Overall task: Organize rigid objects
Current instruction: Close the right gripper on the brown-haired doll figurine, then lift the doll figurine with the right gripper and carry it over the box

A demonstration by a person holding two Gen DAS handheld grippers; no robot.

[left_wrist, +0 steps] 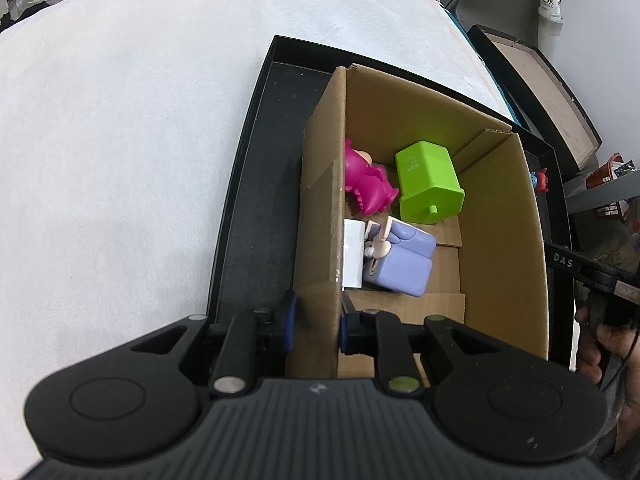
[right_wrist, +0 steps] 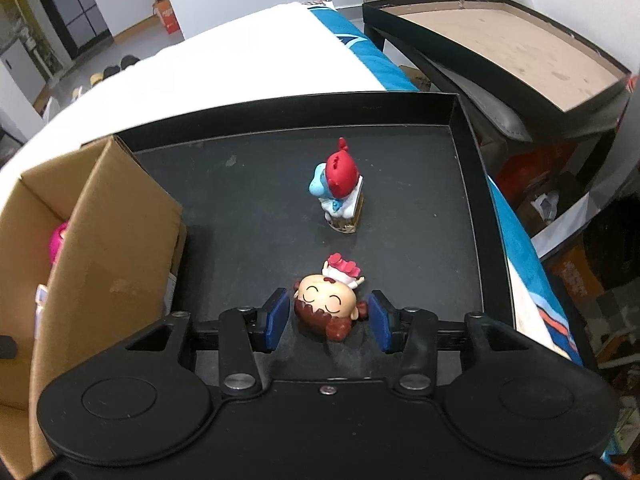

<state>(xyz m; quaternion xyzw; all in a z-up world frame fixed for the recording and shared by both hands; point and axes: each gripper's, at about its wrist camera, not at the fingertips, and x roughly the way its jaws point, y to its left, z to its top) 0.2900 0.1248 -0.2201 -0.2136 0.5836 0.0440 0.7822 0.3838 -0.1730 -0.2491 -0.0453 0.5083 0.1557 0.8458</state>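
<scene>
- Two grippers are being held over a black tray [right_wrist: 472,184] that is lying on a white-covered counter [left_wrist: 120,160].
- The left gripper [left_wrist: 316,326] is being kept clamped on the near-left wall of a cardboard box [left_wrist: 504,240], with one blue pad outside the wall and one inside.
- The cardboard box is sitting inside the black tray, at its left part as seen from the right wrist view.
- Four items are being held inside the box: a magenta figurine [left_wrist: 366,186] against the left wall, a green block [left_wrist: 430,182] just beside it, a lilac toy [left_wrist: 404,260] nearer the gripper, and a white block [left_wrist: 354,254] touching the lilac toy and the wall.
- The right gripper [right_wrist: 328,320] is being held with its jaws apart, one blue pad on either side of a brown-haired figurine [right_wrist: 330,304] lying on its back on the tray floor; neither pad is seen pressing on it.
- The brown-haired figurine is lying outside the box, on the open floor of the tray.
- A red-capped blue figurine [right_wrist: 338,184] is standing upright on the tray floor, beyond the brown-haired figurine and apart from it.
- A hand [left_wrist: 604,344] is being seen at the right edge of the left wrist view, gripping a black handle.
</scene>
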